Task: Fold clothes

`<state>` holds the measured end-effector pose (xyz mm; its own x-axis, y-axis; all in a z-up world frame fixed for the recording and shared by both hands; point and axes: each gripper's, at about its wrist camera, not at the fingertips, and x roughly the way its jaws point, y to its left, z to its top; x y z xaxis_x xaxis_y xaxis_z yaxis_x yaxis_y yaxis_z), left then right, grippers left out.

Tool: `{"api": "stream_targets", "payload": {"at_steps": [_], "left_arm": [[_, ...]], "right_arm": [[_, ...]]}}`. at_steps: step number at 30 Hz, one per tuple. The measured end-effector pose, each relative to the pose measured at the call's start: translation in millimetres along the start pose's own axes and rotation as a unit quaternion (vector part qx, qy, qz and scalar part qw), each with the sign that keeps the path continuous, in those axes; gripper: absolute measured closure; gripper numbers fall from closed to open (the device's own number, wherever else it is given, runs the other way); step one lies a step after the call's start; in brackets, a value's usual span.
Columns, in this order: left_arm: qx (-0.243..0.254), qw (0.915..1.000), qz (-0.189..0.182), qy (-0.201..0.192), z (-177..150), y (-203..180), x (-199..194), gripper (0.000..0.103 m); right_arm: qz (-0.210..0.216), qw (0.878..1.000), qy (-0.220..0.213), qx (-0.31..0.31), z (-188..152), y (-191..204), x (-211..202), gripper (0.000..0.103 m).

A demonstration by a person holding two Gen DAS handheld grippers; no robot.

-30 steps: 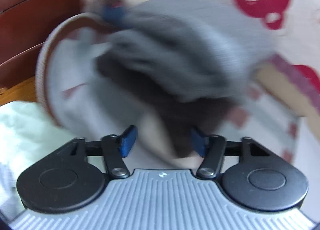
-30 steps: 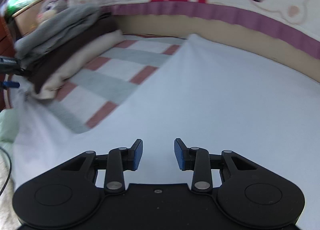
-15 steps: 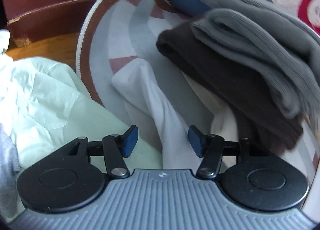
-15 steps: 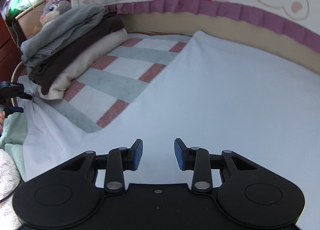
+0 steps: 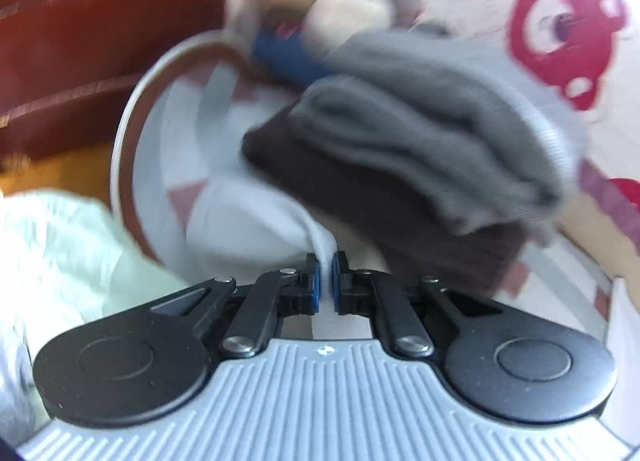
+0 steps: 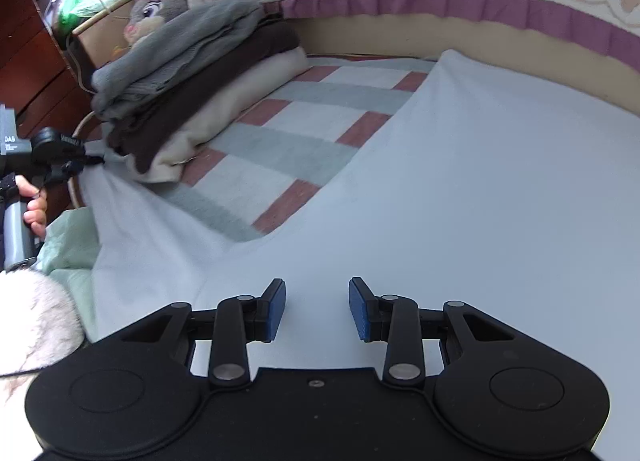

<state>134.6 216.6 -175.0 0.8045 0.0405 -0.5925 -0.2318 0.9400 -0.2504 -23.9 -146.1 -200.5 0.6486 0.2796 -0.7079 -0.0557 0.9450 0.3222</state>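
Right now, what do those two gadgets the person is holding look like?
Each has two black linkage arms on round black discs, ending in blue ribbed pads. The left gripper has a ridged grey body, the right gripper a plain black one. A fluffy pale sleeve shows beside it.

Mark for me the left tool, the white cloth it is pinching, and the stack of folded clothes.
left tool (image 5: pixel 325 277): left wrist view, midway between its fingertips.
white cloth (image 6: pixel 460 189): right wrist view, flat middle of the spread cloth.
stack of folded clothes (image 6: pixel 188 73): right wrist view, side of the grey top layers.
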Motion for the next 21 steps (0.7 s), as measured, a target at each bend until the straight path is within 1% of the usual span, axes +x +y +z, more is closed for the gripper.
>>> {"api": "stream_targets", "payload": {"at_steps": [3,6,9,11,13,17,21], "left_arm": [[-0.009,0.9991,-0.038,-0.013,-4,-5,-22,0.098],[0.032,0.9976,-0.056,-0.026,-15,-20,-45,0.098],[0.048,0.9944,-0.090,-0.025,-27,-37,-71,0.098],[0.072,0.9922,-0.098,-0.025,-36,-50,-80,0.098],[0.095,0.9895,-0.103,-0.035,-41,-60,-86,0.098],[0.114,0.9839,-0.126,-0.056,-45,-68,-104,0.097],[0.134,0.9790,-0.142,-0.058,-43,-71,-116,0.097]], "right_arm": [[0.011,1.000,0.010,0.013,-6,-1,-3,0.063],[0.015,0.999,0.019,0.026,-10,-7,-6,0.063],[0.001,0.999,0.024,0.022,-10,-7,-9,0.063],[-0.009,1.000,0.025,0.014,-9,-5,-10,0.063],[-0.017,0.999,0.027,0.009,-11,-2,-11,0.063],[-0.022,0.999,0.040,0.005,-16,3,-15,0.063],[-0.033,0.998,0.049,-0.010,-15,4,-24,0.063]]}}
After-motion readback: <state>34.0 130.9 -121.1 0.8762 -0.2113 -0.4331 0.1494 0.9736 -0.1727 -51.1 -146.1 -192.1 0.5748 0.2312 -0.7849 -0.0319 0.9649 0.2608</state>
